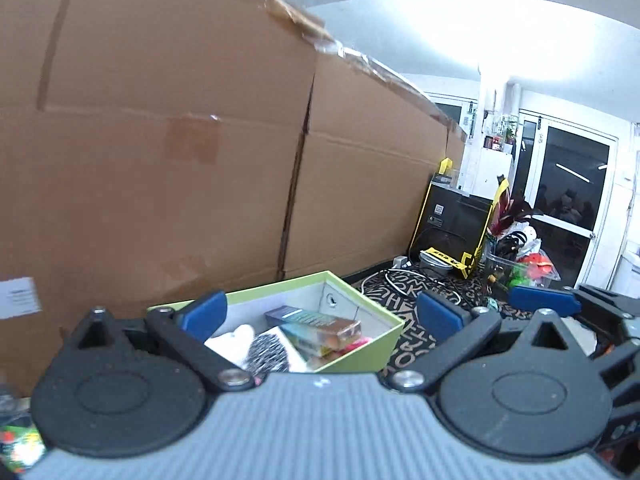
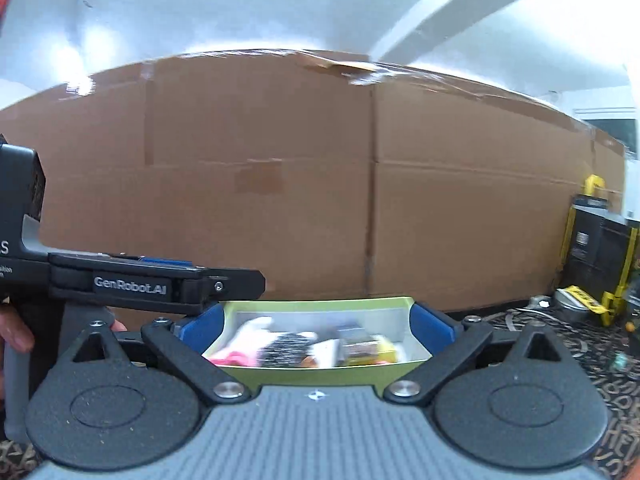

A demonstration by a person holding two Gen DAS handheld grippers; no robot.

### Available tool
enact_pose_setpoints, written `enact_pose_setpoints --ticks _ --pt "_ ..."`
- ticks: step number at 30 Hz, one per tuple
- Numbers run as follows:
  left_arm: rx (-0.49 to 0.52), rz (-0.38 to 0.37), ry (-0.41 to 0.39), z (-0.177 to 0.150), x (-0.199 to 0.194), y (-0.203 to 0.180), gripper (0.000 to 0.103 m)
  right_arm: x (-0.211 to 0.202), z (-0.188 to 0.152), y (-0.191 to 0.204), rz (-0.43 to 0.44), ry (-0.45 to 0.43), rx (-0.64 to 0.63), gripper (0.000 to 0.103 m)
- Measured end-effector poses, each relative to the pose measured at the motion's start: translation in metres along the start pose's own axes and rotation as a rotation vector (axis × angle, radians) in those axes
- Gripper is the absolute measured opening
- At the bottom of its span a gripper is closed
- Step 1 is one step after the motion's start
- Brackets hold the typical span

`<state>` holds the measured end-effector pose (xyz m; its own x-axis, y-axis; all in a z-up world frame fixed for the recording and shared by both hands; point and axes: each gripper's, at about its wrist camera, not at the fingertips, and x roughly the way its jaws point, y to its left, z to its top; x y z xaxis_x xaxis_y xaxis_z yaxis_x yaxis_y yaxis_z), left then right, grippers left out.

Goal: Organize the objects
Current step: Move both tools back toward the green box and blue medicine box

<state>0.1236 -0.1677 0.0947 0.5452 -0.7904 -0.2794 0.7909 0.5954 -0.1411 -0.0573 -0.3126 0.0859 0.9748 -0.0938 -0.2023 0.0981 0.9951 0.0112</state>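
Left hand-held gripper [image 1: 320,314]: jaws spread wide, blue pads [image 1: 204,314] clear of everything, nothing held. Right hand-held gripper [image 2: 316,322]: likewise wide apart and empty, its pads flanking but not pressing the green box [image 2: 320,372], which sits just ahead of both tools on the patterned floor covering [image 1: 404,284]. Box is open-topped and holds a mix of items: a white soft item [image 1: 234,344], a black-and-white speckled piece [image 1: 272,350], a carton [image 1: 316,320] lying tilted, something pink [image 2: 234,357]; the right view is too blurred to identify more. Directly behind the box, large cardboard cartons [image 1: 160,160] form a wall and block the way further forward. The left view alone shows a cable [image 1: 390,280], a black-and-yellow case [image 1: 456,216], a clear tub of bright items [image 1: 520,264] and glass doors [image 1: 572,200] far right. The right view alone shows the left tool from its side, with a person's fingers [image 2: 16,336] on the handle.
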Motion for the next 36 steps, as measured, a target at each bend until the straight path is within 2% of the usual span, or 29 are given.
enact_pose_setpoints --ticks 6,11,14,19,30,36 --pt "-0.014 0.110 0.009 -0.020 -0.057 0.026 0.103 0.005 -0.021 0.033 0.072 0.064 -0.056 0.102" --pt "-0.045 0.228 0.083 -0.045 -0.077 0.056 0.103 0.016 -0.039 0.053 0.120 0.122 -0.092 0.102" --pt "-0.101 0.281 0.141 -0.058 -0.077 0.076 0.103 0.022 -0.044 0.059 0.147 0.141 -0.098 0.102" --pt "-0.188 0.335 0.194 -0.076 -0.073 0.105 0.103 0.034 -0.050 0.060 0.166 0.153 -0.119 0.102" --pt "-0.184 0.425 0.358 -0.111 -0.041 0.124 0.103 0.080 -0.081 0.055 0.203 0.276 -0.075 0.102" --pt "-0.173 0.470 0.443 -0.130 -0.031 0.131 0.103 0.111 -0.093 0.064 0.206 0.331 -0.121 0.102"
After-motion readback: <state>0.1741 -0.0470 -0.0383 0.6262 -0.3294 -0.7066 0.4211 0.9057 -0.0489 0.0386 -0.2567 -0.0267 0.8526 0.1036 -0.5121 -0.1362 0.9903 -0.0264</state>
